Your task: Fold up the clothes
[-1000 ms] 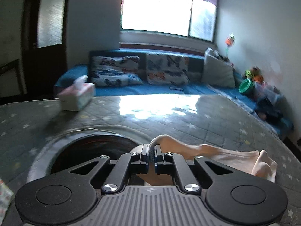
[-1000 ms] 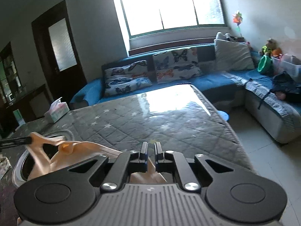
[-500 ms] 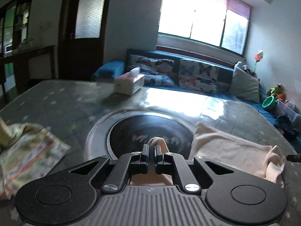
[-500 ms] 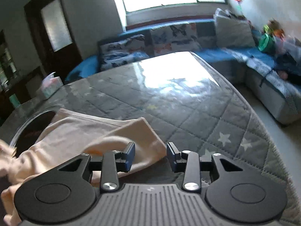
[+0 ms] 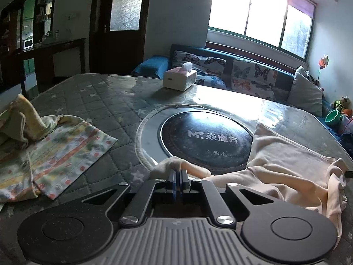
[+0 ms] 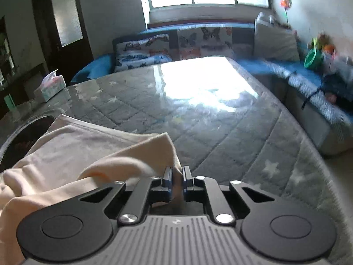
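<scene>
1. Left wrist view: the left gripper (image 5: 178, 177) has its fingers clamped on a corner of the soft peach cotton garment (image 5: 286, 165), which drapes from the round black induction plate (image 5: 205, 137) toward the right edge of the grey quilted star-print surface (image 5: 106, 101). A floral patterned cloth (image 5: 66, 150) lies crumpled at the left edge.

2. Right wrist view: the right gripper (image 6: 176, 180) is pinched shut on another bunched edge of the garment (image 6: 72, 145), near the surface's (image 6: 220, 128) front edge. The fabric looks light, limp and wrinkle-prone; corners or hems seem the best holds, kept taut between both grippers.
</scene>
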Demonstrator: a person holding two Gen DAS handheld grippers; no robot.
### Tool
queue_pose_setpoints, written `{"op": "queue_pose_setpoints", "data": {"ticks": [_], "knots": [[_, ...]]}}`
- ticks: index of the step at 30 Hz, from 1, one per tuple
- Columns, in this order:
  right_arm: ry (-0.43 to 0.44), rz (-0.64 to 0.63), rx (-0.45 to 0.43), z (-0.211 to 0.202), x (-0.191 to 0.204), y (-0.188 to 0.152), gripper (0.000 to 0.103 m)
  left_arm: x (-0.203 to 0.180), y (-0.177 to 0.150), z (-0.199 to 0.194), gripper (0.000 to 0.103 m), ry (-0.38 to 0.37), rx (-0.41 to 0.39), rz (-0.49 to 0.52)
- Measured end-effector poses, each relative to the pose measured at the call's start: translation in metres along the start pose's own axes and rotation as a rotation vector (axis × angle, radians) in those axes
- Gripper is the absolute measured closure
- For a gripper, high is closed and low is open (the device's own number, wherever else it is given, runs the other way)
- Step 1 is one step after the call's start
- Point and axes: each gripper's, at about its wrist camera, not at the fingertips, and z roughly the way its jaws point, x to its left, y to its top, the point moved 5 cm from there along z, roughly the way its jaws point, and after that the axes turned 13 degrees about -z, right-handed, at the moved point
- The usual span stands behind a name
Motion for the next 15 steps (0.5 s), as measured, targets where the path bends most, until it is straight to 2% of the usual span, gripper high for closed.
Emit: {"op": "queue_pose_setpoints", "data": {"ticks": [8,15], "knots": [[-0.134,-0.12,-0.072,-0.063,-0.025,0.008,0.096,0.006,-0.005,-0.004,0.1,0.008,0.013,0.012],[-0.31,-0.183,-0.061,-0.106,-0.056,-0.007,0.097,0.006,-0.004,-0.02,0.101,-0.013,-0.001,0.035]]}}
